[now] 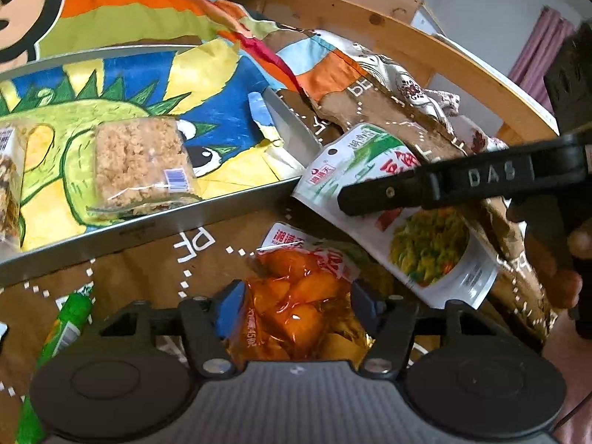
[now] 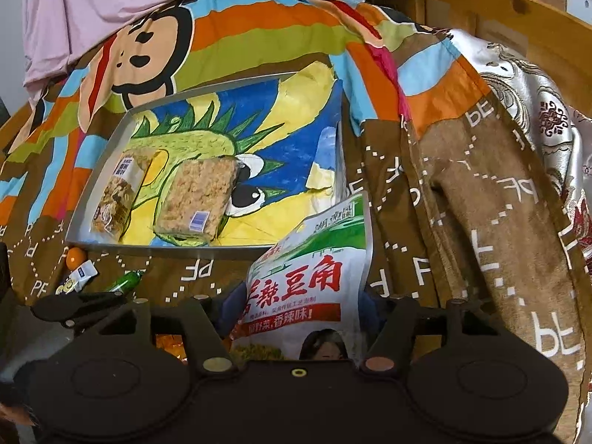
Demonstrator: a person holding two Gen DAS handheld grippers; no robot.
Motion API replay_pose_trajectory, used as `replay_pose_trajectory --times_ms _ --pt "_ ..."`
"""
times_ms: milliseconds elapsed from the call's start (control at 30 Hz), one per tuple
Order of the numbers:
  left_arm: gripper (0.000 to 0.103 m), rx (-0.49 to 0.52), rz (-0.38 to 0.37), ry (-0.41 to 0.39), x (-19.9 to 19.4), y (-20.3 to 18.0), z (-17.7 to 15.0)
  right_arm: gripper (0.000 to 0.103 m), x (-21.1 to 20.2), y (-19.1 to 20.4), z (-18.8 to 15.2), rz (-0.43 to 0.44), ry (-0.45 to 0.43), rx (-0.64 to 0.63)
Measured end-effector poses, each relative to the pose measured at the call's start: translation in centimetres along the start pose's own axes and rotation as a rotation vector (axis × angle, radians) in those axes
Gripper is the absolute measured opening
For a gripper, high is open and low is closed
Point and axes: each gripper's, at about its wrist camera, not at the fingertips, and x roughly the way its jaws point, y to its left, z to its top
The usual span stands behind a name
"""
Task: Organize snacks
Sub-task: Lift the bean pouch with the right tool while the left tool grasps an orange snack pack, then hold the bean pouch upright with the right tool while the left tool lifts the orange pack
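Left claw [image 1: 294,305] — around orange packet [image 1: 299,310]

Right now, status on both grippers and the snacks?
Left gripper shut on orange packet. Right gripper shut on green-and-white packet, near tray corner. Two snacks already in tray; nothing blocking.

You see a grey tray [image 2: 111,155] lined with a blue, yellow and green dinosaur drawing, a brown blanket [image 2: 481,222] with white dotted lettering, an orange pouch [image 1: 303,296], and a green-and-white packet [image 2: 314,259] with red characters.
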Motion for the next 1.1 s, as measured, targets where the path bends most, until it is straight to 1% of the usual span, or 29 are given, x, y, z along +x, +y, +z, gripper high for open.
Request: replay_pose_trajectory --times_ms 67,167,267,367,400,533,633,700,800,867,967,1000,1100 --pt "0.057 -0.026 0.012 -0.001 -0.2 0.2 0.1 0.058 0.1 0.2 -0.2 -0.002 0.009 -0.014" --pt "0.057 -0.078 0.028 0.006 -0.7 0.5 0.2 0.051 0.3 0.8 -0.6 -0.019 0.021 -0.06" --pt "0.057 -0.083 0.045 0.01 -0.8 0.2 0.0 0.049 0.3 1.1 -0.8 -0.036 0.018 -0.084" --pt "0.056 -0.084 0.058 0.007 -1.0 0.0 -0.1 0.044 0.0 1.1 -0.8 -0.038 -0.004 -0.086" --pt "0.056 -0.09 0.057 0.004 -1.2 0.0 -0.1 0.039 -0.2 1.1 -0.7 -0.04 -0.018 -0.089" --pt "0.056 -0.125 0.053 -0.003 -1.6 0.2 -0.2 0.034 -0.5 1.1 -0.7 -0.018 -0.035 -0.09" --pt "0.056 -0.162 0.041 -0.001 -1.6 0.6 -0.3 0.033 -0.2 1.3 -0.8 -0.006 -0.019 -0.094" --pt "0.056 -0.171 0.038 0.0 -1.5 0.8 -0.4 0.034 0.1 0.9 -0.6 0.026 0.005 -0.065" --pt "0.056 -0.144 0.048 0.002 -1.3 0.6 -0.5 0.034 0.5 0.5 -0.6 0.067 0.041 -0.014" --pt "0.057 -0.12 0.054 0.006 -1.3 0.2 -0.4 0.035 0.8 0.6 -0.7 0.081 0.064 -0.004" --pt "0.057 -0.115 0.048 0.014 -1.3 0.2 -0.4 0.036 0.8 0.7 -0.9 0.103 0.081 0.018" --pt "0.058 -0.116 0.044 0.016 -1.3 0.2 -0.4 0.038 0.7 0.6 -0.9 0.114 0.086 0.03" --pt "0.063 -0.109 0.028 0.026 -1.4 0.3 -0.3 0.038 0.5 0.3 -1.1 0.139 0.097 0.053"
